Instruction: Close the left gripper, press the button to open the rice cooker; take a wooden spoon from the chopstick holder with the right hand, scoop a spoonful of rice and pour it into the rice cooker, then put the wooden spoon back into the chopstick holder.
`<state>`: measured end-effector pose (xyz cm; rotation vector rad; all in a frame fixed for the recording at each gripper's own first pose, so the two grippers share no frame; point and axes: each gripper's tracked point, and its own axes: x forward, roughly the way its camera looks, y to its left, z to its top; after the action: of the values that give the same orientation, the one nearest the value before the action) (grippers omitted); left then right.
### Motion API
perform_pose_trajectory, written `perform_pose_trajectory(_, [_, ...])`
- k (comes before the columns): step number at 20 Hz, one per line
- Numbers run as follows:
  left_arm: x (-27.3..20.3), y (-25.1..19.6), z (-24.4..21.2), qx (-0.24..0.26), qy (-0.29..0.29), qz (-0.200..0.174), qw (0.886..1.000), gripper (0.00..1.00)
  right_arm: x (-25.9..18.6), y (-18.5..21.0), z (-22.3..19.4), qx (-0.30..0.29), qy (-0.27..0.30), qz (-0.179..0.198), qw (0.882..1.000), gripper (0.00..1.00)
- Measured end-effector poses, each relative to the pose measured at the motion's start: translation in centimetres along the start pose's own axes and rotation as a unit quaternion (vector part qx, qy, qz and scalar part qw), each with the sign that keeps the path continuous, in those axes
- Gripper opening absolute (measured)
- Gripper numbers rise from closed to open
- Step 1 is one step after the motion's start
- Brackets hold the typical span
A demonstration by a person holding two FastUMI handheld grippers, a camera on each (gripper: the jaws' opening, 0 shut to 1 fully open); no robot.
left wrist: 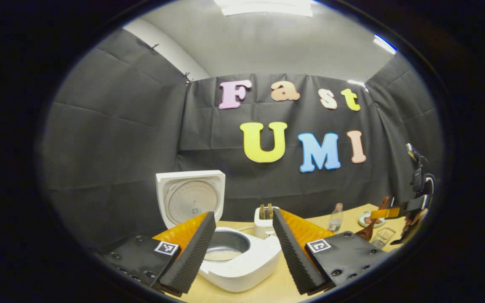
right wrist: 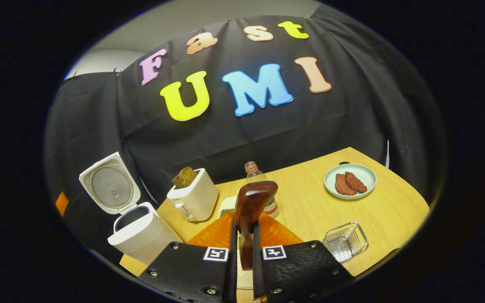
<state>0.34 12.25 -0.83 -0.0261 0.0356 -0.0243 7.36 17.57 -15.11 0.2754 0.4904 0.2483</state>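
The white rice cooker (left wrist: 242,263) stands open right in front of my left gripper (left wrist: 242,215), its lid (left wrist: 190,197) upright and something pale at the bottom of its metal pot (left wrist: 222,253). My left gripper is open and holds nothing. In the right gripper view, my right gripper (right wrist: 244,225) is shut on the handle of a dark wooden spoon (right wrist: 253,200), whose bowl points up and away. The open rice cooker (right wrist: 137,235) stands at the left there. The wire chopstick holder (right wrist: 345,242) sits on the table to the right of the fingers. The right gripper (left wrist: 380,213) with the wooden spoon (left wrist: 368,232) appears far right.
A white toaster (right wrist: 194,198) with bread stands behind the cooker. A small bottle (right wrist: 260,176) stands past the spoon. A plate (right wrist: 362,170) with brown slices lies at the back right. A pale dish (right wrist: 225,206) is partly hidden behind the fingers. The wooden table (right wrist: 310,210) ends at the black wall.
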Motion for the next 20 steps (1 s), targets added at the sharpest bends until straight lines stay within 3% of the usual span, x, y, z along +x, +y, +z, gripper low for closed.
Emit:
perform_pose_trajectory(13, [-3.0, 7.1, -1.9, 0.006, 0.023, 0.036, 0.999, 0.95, 6.2, 4.2, -6.2, -0.073, 0.007, -0.001, 0.997, 0.15])
perform_pose_trajectory(20, [-3.3, 8.4, -2.3, -0.002, 0.026, 0.043, 0.999, 0.95, 6.4, 7.4, -9.0, -0.046, 0.043, 0.036, 0.997, 0.16])
